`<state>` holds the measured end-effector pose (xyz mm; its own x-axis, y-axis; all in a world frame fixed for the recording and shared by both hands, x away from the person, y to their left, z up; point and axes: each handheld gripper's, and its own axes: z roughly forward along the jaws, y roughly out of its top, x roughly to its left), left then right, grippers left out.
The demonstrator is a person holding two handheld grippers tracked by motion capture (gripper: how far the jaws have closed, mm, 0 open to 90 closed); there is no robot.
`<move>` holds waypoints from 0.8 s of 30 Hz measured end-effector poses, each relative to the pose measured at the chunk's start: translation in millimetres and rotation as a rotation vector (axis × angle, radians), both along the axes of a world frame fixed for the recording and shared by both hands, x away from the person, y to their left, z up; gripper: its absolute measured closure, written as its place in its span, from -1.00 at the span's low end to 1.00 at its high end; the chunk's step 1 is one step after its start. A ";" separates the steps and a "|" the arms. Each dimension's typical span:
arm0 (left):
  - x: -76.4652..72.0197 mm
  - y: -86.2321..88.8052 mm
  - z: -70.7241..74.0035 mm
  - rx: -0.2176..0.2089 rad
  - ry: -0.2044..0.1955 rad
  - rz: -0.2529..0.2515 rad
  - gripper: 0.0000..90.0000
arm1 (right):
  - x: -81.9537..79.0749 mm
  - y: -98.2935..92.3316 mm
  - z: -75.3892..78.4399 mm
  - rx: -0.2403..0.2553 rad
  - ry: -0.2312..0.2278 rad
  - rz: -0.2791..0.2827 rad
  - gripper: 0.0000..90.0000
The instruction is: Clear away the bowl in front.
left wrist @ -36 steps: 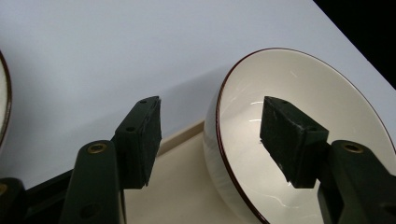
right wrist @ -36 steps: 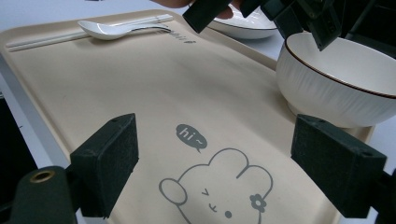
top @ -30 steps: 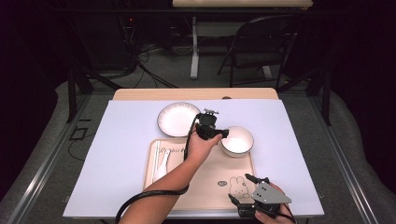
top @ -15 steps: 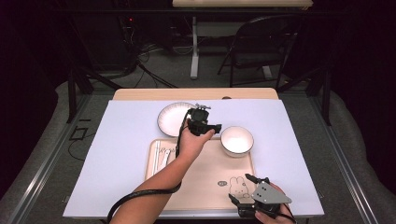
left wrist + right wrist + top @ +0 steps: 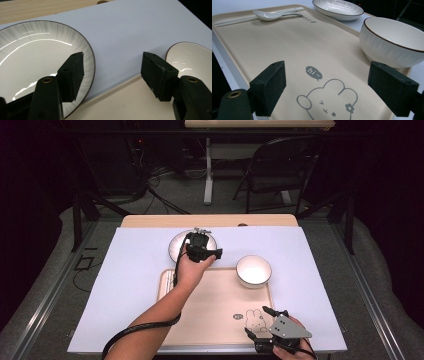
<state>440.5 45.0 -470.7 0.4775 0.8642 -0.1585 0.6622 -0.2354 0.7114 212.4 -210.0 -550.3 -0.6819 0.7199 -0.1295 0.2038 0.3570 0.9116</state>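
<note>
Left gripper (image 5: 209, 254) now over plate (image 5: 176, 246), bowl (image 5: 254, 270) empty.

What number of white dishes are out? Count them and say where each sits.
2. The plate lies on the white sheet beyond the tray, under the left hand-held gripper. The bowl sits on the tray's far right corner.

1. The plate (image 5: 32, 57) is white and glossy with a dark rim and fine grey rays.
2. It lies flat and empty on the bench, just beyond the tray's (image 5: 215, 310) far left corner.
</note>
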 end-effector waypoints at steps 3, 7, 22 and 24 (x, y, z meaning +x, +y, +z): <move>0.9 10.9 2.5 0.020 -0.017 0.020 -0.25 | 0.3 -0.1 -0.2 0.000 0.001 -0.001 -0.68; 2.0 22.9 4.7 0.026 -0.026 0.033 -0.26 | 0.1 0.1 -0.2 0.000 0.002 -0.001 -0.68; 9.9 77.0 5.5 0.021 -0.016 0.153 -0.27 | 0.3 0.2 -0.5 0.000 0.003 -0.003 -0.68; 11.0 85.2 5.2 0.009 -0.012 0.174 -0.27 | 0.3 0.2 -0.5 -0.001 0.003 -0.003 -0.68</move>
